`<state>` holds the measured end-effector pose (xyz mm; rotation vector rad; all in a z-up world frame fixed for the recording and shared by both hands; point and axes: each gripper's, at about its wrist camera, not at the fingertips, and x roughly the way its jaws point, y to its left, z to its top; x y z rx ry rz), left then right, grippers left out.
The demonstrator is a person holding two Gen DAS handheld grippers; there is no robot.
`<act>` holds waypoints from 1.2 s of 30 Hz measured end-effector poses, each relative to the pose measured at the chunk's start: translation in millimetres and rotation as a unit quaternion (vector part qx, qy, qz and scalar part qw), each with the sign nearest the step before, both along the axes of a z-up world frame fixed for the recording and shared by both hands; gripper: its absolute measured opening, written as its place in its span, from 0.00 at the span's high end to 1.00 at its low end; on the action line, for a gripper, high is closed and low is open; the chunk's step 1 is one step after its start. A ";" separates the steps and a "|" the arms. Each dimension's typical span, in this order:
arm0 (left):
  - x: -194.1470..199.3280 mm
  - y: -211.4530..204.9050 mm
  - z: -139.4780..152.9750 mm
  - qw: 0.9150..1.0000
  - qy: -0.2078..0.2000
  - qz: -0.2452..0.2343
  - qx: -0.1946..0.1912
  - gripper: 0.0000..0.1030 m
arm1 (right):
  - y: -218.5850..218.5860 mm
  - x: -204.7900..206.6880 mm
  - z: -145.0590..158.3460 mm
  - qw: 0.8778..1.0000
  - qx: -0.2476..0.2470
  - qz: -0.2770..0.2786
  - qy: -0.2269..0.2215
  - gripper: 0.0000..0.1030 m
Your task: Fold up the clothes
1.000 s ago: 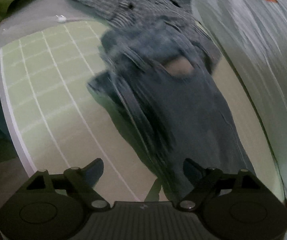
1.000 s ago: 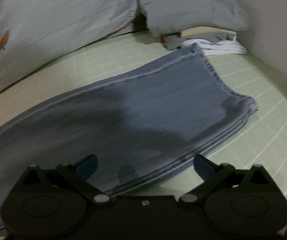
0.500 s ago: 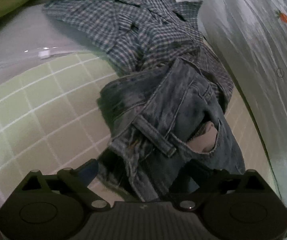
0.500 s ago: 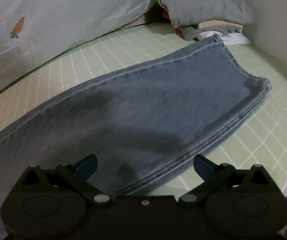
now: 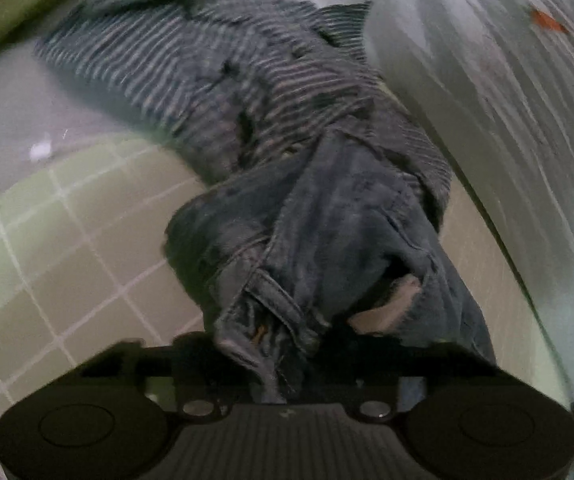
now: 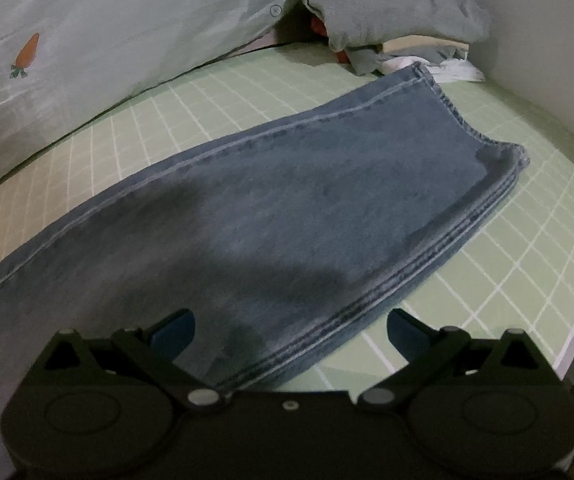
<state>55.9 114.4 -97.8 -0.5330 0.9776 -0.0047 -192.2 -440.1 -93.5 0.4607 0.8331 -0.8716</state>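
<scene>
Both wrist views low, close; shared: jeans, mat.

I log one green grid mat: jeans flat across it, folded pile far right, checked shirt far left beside the waistband.

Mat near edge left bare beside jeans; far corner blocked by clothes pile; far edge hemmed by bedding.
</scene>
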 end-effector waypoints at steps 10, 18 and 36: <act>-38.3 -81.9 76.5 0.986 -0.122 -0.085 0.078 0.70 | -37.6 -16.3 0.9 1.000 0.004 0.014 -0.018 0.00; -79.8 -201.9 92.5 0.957 -0.165 -0.202 0.124 0.79 | -89.6 -51.1 2.2 1.000 0.005 0.005 -0.029 0.00; -137.4 -333.7 3.5 0.953 -0.045 -0.282 0.099 0.47 | -179.4 -110.5 -0.8 0.999 0.006 0.008 -0.031 0.00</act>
